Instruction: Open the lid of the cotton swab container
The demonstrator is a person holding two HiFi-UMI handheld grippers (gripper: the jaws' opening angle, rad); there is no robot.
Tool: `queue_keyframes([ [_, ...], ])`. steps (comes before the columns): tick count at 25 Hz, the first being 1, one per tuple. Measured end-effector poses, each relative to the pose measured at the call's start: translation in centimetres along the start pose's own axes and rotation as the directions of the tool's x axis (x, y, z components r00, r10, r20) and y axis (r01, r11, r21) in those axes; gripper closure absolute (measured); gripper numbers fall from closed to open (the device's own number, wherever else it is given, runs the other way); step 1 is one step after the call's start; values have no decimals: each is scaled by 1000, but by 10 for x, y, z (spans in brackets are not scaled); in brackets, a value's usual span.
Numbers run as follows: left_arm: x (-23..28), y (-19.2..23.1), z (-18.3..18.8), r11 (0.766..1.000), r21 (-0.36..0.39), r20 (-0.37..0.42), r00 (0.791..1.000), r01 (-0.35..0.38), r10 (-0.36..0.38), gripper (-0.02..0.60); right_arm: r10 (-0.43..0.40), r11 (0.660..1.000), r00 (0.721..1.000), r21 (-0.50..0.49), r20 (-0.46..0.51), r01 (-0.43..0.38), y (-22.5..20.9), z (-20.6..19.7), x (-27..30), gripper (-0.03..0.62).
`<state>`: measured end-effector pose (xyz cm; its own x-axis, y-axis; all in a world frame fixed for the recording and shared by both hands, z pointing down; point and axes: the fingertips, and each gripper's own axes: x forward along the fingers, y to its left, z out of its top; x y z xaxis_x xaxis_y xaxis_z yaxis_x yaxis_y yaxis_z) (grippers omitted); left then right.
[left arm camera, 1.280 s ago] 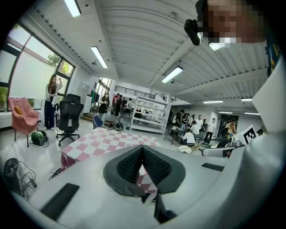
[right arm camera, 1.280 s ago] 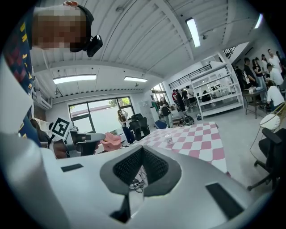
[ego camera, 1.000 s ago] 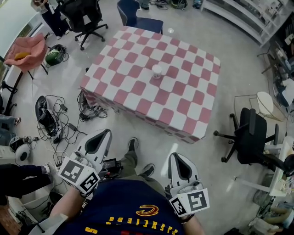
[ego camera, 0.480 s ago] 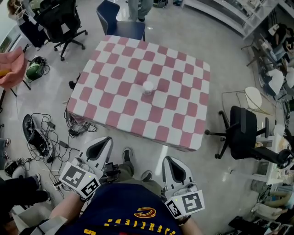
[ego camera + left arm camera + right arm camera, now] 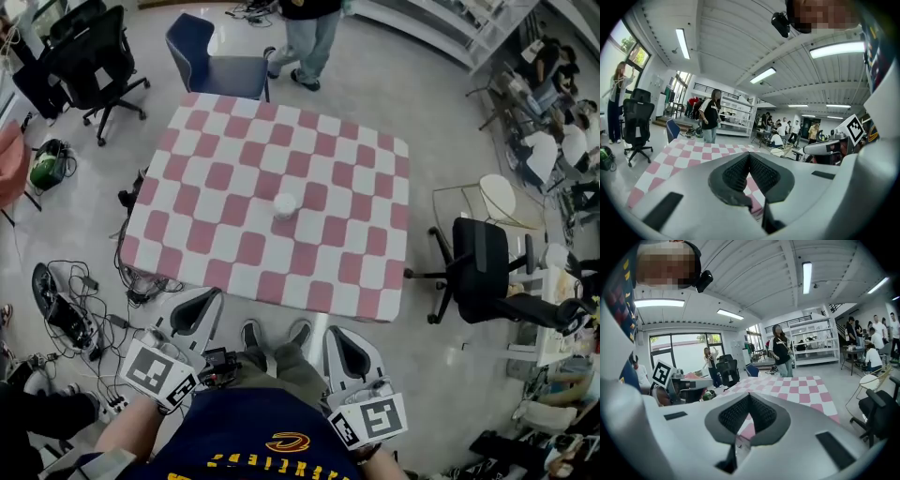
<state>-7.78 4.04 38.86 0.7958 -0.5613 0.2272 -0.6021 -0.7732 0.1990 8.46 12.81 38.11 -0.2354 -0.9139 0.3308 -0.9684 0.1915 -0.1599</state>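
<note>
Zero progress yet: cotton swab container (image 5: 284,205) sits untouched at 12 o'clock on the table (image 5: 217,176). The left gripper (image 5: 204,302) and right gripper (image 5: 338,338) are both pinched together, empty.

The small white round container (image 5: 284,205) looks like smooth plastic, the pink-and-white checked cloth (image 5: 216,178) matt, the pale floor (image 5: 431,103) glossy.

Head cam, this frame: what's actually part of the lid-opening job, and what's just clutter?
Job: cotton swab container on the checkered table; left gripper and right gripper, both shut and empty.
Lying about: black office chair; blue chair; floor cables.
</note>
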Motion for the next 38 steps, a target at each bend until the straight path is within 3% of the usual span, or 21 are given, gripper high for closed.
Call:
queue_keyframes([
  [8,63,26,-19,995,103,-72,997,-14,21,571,30,999,999,-23,12,-30,-39,12,40,586],
  [13,116,47,-47,987,160,-179,982,-33,62,470,96,995,995,-39,1,-96,-68,19,70,586],
  [21,194,69,-92,982,186,-308,946,-47,103,364,231,971,973,-58,-29,-232,-108,17,114,484],
  [26,223,78,-119,970,243,-394,913,-6,104,362,299,946,950,-104,-93,-308,-111,7,139,404],
  [29,236,81,-140,963,266,-437,896,42,81,329,300,945,950,-108,-85,-308,-111,9,150,402],
  [34,259,85,-159,967,230,-472,882,109,12,275,261,960,962,-81,-79,-268,-111,14,164,402],
  [38,274,87,-164,974,194,-463,886,121,-18,275,242,968,967,-50,-77,-247,-108,14,167,402],
])
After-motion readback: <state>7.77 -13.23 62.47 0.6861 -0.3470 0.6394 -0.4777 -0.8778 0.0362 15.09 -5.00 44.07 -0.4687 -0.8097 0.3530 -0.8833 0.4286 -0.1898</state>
